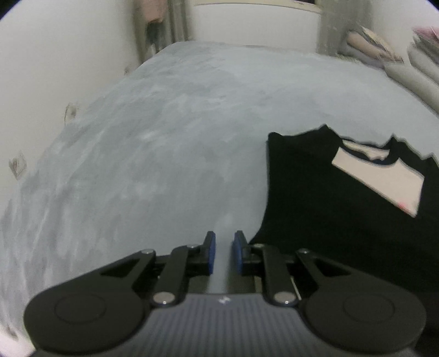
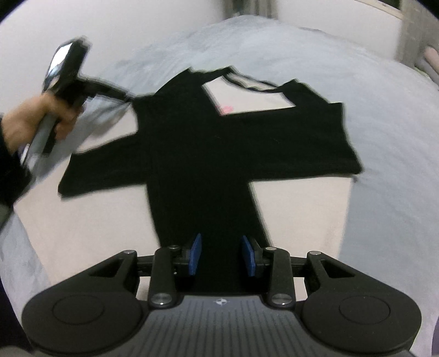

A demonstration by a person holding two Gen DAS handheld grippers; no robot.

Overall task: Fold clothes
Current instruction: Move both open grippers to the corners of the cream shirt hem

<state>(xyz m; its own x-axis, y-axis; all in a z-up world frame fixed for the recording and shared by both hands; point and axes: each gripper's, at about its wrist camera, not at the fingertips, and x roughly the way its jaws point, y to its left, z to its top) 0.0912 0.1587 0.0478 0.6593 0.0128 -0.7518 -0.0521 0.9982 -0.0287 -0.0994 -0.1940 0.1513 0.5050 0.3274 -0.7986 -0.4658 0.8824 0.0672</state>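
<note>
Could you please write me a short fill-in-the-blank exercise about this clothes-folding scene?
1. The garment spread flat on the pale blue-grey bedcover is ____ in colour.
2. The rectangular patch showing at its neckline is ____.
3. The pads on the right gripper are ____ in colour.
4. Between the fingers of the left gripper there is ____ cloth.

Missing words: black; white; blue; no

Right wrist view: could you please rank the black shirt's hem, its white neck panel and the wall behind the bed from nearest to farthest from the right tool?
1. Black shirt's hem: right at the right tool, between its fingers.
2. White neck panel: farther up, at the collar.
3. Wall behind the bed: farthest, at the top.
</note>
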